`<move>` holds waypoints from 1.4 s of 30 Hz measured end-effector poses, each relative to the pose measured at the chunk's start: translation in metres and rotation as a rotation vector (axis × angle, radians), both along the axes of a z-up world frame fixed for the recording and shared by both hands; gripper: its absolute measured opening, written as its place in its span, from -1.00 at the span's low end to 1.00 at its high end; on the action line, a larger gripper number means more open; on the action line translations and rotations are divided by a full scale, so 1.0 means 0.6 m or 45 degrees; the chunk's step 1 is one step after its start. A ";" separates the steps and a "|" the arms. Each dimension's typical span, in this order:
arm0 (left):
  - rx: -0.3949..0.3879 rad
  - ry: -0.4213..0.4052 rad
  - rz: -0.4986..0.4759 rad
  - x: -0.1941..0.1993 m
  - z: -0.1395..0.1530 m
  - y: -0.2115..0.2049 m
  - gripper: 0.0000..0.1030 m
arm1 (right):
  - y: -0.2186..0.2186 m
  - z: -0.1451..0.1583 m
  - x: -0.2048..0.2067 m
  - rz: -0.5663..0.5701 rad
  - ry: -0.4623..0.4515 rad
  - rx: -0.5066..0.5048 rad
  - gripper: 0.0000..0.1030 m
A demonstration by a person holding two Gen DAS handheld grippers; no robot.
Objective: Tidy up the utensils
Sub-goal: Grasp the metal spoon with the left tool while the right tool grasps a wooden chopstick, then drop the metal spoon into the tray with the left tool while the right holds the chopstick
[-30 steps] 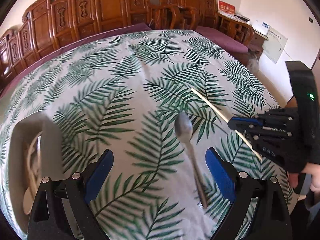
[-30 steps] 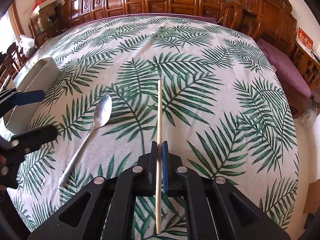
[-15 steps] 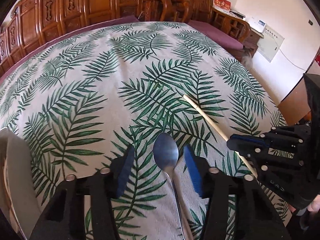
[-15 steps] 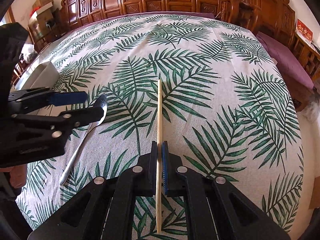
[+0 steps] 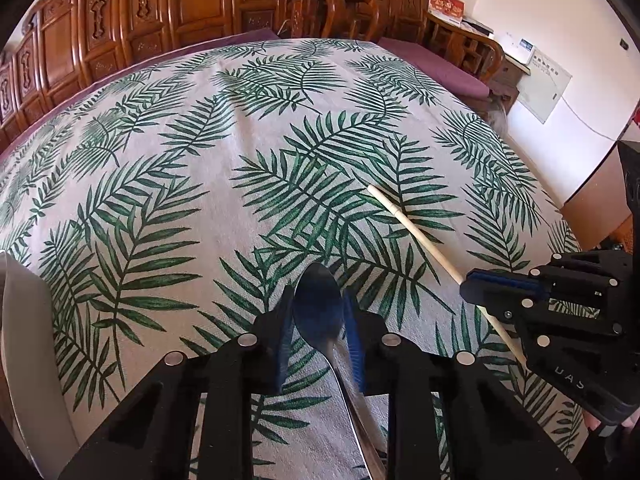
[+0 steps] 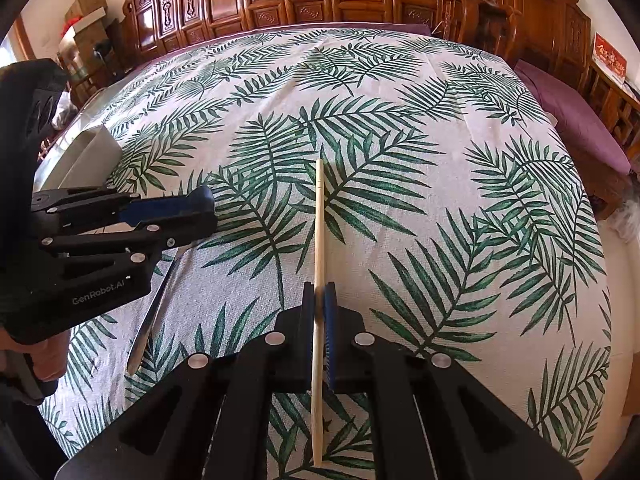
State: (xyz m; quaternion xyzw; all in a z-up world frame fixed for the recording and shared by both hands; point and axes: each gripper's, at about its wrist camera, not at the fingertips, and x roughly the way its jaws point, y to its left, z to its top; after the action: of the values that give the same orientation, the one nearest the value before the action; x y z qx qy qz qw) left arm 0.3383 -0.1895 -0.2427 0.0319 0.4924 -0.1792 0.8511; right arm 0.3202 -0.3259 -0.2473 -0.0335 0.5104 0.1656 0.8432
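On the palm-print tablecloth point(image 5: 200, 160): left gripper point(image 5: 318, 320), jaws just closing, clamps the spoon point(image 5: 320, 308) at its bowl, which points away, handle trailing back. Right gripper point(image 6: 319, 320), jaws clenched, grasps chopstick point(image 6: 319, 220), long axis pointing straight ahead.
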 end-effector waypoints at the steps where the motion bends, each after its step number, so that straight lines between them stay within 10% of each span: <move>1: -0.007 0.003 -0.002 -0.001 0.001 0.000 -0.85 | 0.000 0.000 0.000 0.000 0.000 0.001 -0.88; 42: -0.011 -0.166 0.097 -0.105 0.144 0.164 -0.97 | 0.168 0.058 -0.071 0.233 -0.106 0.008 -0.88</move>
State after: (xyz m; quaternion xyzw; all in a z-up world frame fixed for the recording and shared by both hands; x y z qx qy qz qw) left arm 0.2754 -0.0909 -0.1563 0.0212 0.4360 -0.1465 0.8877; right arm 0.2773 -0.2252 -0.2123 -0.0840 0.4693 0.2420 0.8451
